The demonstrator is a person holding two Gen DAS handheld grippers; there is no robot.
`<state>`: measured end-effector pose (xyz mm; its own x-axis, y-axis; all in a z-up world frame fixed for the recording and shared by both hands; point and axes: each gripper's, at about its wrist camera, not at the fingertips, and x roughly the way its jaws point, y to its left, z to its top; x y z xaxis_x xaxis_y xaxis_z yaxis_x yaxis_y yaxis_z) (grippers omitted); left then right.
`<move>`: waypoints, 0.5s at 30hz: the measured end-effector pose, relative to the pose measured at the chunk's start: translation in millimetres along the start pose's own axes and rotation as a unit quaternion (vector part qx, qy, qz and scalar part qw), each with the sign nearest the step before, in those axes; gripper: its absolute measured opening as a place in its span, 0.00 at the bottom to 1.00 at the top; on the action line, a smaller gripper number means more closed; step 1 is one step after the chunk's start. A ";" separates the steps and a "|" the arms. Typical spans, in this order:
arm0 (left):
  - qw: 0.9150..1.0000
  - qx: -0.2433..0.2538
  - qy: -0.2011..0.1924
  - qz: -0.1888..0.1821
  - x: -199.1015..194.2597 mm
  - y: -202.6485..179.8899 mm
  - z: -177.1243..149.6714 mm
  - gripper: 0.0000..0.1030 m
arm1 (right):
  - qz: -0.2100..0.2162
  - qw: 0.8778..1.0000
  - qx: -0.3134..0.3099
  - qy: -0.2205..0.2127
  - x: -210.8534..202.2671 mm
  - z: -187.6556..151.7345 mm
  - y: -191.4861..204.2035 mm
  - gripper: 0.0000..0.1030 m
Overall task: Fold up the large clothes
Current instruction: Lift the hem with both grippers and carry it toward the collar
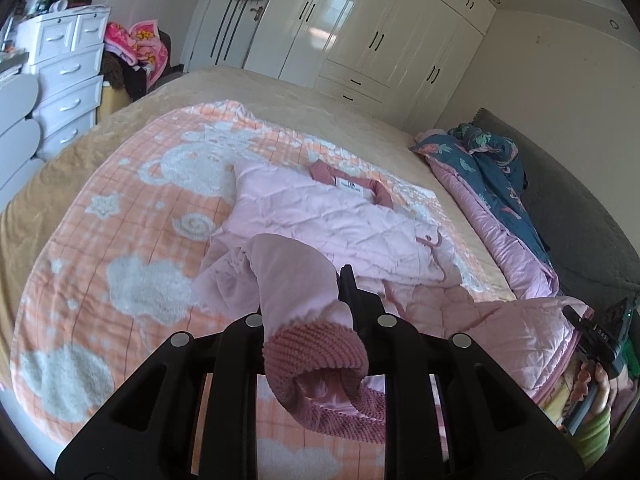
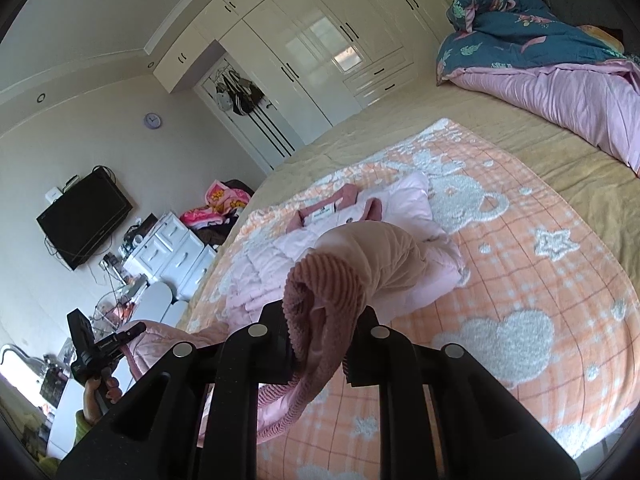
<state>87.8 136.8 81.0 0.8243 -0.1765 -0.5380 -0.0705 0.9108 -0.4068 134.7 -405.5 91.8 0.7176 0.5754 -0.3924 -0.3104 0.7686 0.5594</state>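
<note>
Left wrist view first: the left gripper (image 1: 316, 320) has its fingers (image 1: 347, 280) pinched together on one sleeve (image 1: 292, 280) of the pink quilted jacket (image 1: 332, 224), with the dusty-rose ribbed cuff (image 1: 316, 360) hanging open toward the lens and covering the left-hand finger almost completely. The sleeve is lifted off the bed, running back to the jacket body. That body lies flat on the peach blanket (image 1: 120, 240) with white bears and clouds, collar and label away from the camera.

From the right wrist view, the right gripper (image 2: 320, 344) is likewise clamped shut, its fingers (image 2: 362, 320) squeezing the other sleeve (image 2: 376, 256) just behind its ribbed cuff (image 2: 320, 292); the cuff droops over the fingers and blocks most of the gap between them. The jacket (image 2: 400, 208) lies spread beyond it on the blanket (image 2: 540, 300), which covers the middle of the tan bed (image 2: 500, 136).

Each camera catches the other gripper low at the frame edge, held in a hand (image 1: 596, 384) with a green cuff, and more pink quilted fabric bunched near it.

Around the bed: a rolled blue floral and pink quilt (image 2: 540, 52) near the headboard end, white wardrobes (image 2: 320, 40) along the far wall, a white chest of drawers (image 1: 68, 76), a wall-mounted television (image 2: 84, 216), and a bright pink blanket (image 1: 140, 44) heaped beside the drawers.
</note>
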 end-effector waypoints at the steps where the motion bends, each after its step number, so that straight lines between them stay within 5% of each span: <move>1: 1.000 0.002 -0.002 0.002 0.8 -1.1 2.9 0.12 | 0.000 1.000 0.000 -0.002 0.9 2.8 0.4 0.15; 15: 1.000 0.007 -0.029 0.011 11.7 -9.7 39.1 0.12 | 0.005 1.000 -0.001 -0.029 22.0 38.6 9.5 0.15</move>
<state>120.1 140.5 107.5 0.8536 -0.1349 -0.5032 -0.0820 0.9191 -0.3853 171.6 -396.4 116.7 0.7500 0.5651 -0.3437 -0.3188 0.7642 0.5607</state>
